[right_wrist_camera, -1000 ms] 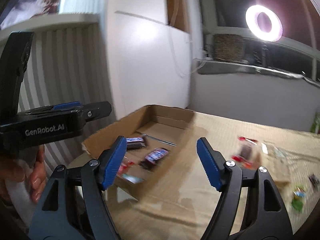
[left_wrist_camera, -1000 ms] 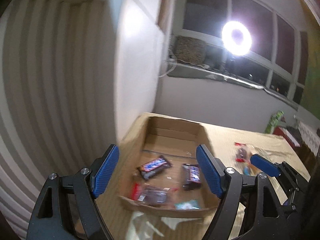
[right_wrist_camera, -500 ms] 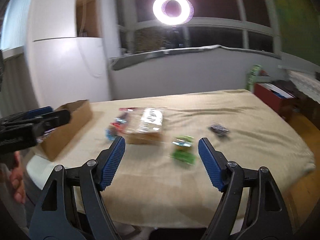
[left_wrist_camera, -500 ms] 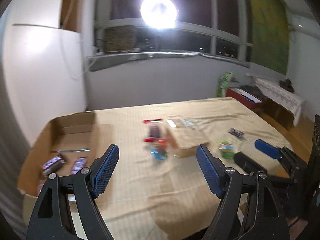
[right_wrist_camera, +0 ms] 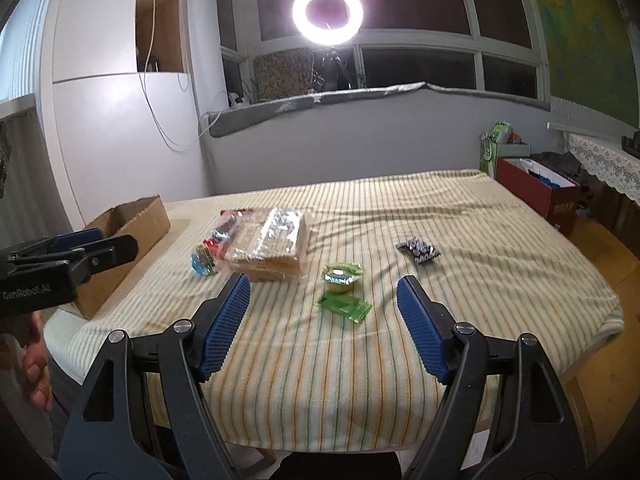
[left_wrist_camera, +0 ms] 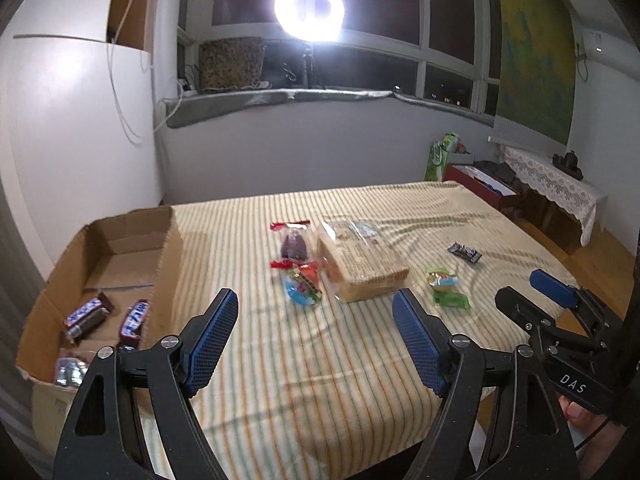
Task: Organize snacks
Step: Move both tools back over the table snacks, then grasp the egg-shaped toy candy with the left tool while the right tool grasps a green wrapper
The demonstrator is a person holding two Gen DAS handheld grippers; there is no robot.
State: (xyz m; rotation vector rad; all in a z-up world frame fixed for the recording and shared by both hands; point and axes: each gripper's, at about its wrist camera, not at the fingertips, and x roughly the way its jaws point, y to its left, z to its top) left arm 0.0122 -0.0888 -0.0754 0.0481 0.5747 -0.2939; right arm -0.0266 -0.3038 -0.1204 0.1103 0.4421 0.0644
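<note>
While both the left claw [left_wrist_camera: 314, 338] and the right claw [right_wrist_camera: 323, 322] hang agape and empty, the slippery green packets [right_wrist_camera: 343, 292] just ahead could skid away from a careless pinch.

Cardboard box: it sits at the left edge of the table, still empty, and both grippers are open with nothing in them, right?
Not empty. The left wrist view shows the cardboard box already holding wrapped chocolate bars. The rest stands: it sits at the table's left edge, and the left gripper and right gripper are open with nothing between their jaws.
</note>
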